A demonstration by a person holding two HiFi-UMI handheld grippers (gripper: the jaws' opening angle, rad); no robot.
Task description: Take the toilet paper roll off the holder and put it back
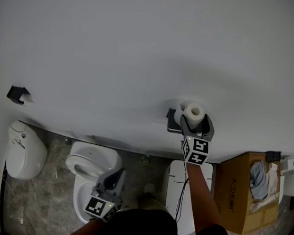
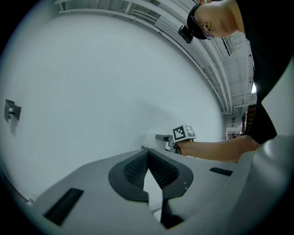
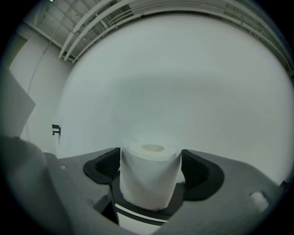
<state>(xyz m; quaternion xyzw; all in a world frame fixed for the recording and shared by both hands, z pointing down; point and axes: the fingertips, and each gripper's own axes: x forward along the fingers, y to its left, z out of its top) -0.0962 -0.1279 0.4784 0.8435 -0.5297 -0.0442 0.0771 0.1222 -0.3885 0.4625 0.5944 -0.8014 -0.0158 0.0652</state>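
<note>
Right gripper view is showing the toilet paper roll [image 3: 149, 176] standing upright on the holder [image 1: 172, 114], between the spread pads of the right claw [image 3: 150, 161], which are not pinching it. Left claw [image 2: 148, 158] is hanging pressed together, empty, well apart. Whether the roll is awaiting removal or is already back is not showing.

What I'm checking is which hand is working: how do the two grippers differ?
The left gripper has its jaws together, empty; the right gripper has them apart, either side of the toilet paper roll. The left gripper is low near the person's body; the right gripper reaches out to the wall. Both carry a marker cube.
</note>
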